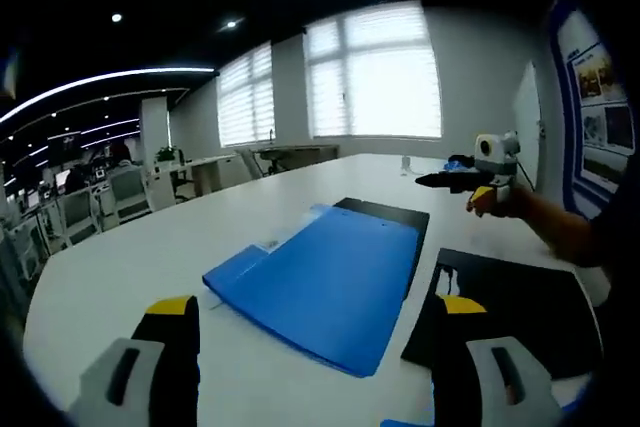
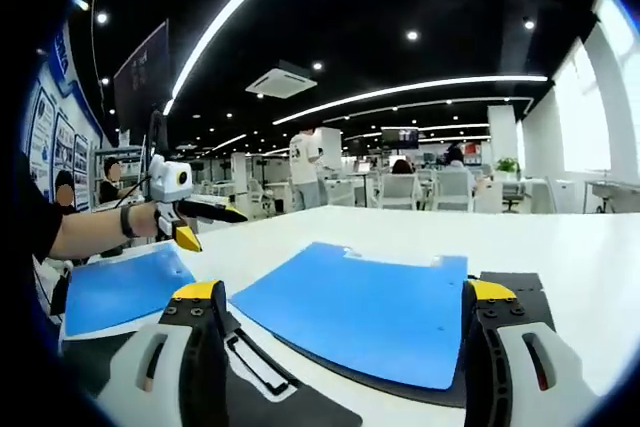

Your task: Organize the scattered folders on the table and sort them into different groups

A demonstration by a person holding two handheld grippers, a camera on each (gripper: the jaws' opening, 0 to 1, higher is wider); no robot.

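While both of my hand-held grippers hover above the white surface (image 1: 130, 257), neither one grips anything: the left hand-held gripper (image 1: 318, 342) has its yellow-tipped jaws standing wide apart, and the right hand-held gripper (image 2: 338, 322) is spread just as wide. Through the left gripper view I see a blue folder (image 1: 325, 282) lying flat just beyond the jaws, resting partly on a black folder (image 1: 390, 214) whose far corner sticks out behind it. To the right of it, a second black folder (image 1: 520, 312) lies near the surface's edge. Farther right, my other hand-held gripper is held up in a hand (image 1: 497, 199) above the surface. Through the right gripper view, another blue folder (image 2: 115, 290) lies apart at the left, by the surface's edge. Office chairs (image 2: 440, 190) and a standing person (image 2: 303, 169) are far behind.
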